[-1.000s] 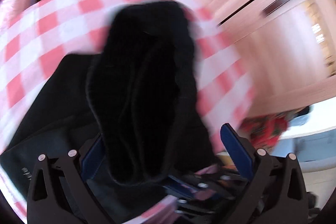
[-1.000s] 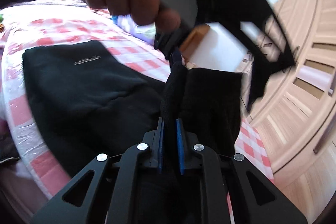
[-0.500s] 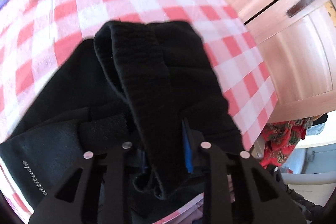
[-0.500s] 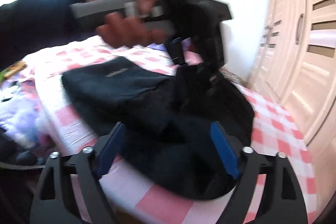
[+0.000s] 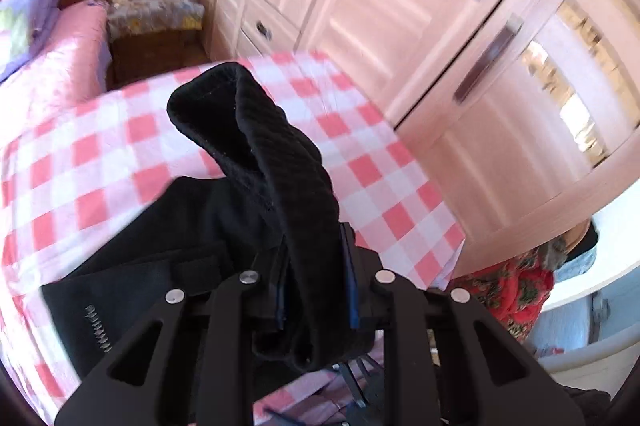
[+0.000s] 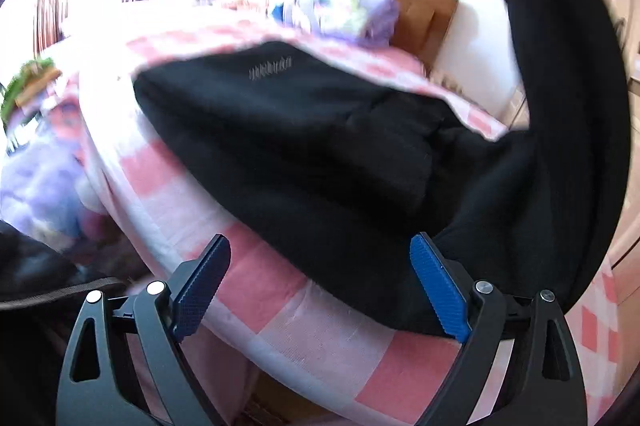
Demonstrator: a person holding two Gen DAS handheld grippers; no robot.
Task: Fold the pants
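Black pants (image 6: 304, 130) lie on a table with a pink and white checked cloth (image 6: 320, 338). My left gripper (image 5: 316, 290) is shut on the ribbed cuff end of the pants (image 5: 280, 154) and holds it lifted above the table. In the right wrist view that lifted part hangs as a black band (image 6: 568, 74) down the right side. My right gripper (image 6: 320, 290) is open and empty, just off the table's near edge, with the pants' fold close to its right finger (image 6: 440, 286).
Pink wooden wardrobe doors (image 5: 460, 46) stand beyond the table. A bed with pink cover (image 5: 52, 66) and purple pillow (image 6: 336, 14) lies behind. A red patterned cloth (image 5: 516, 290) sits low at the right of the table.
My right gripper let go of the pants, opened and drew back to the table edge. My left gripper closed on the cuff end and lifted it.
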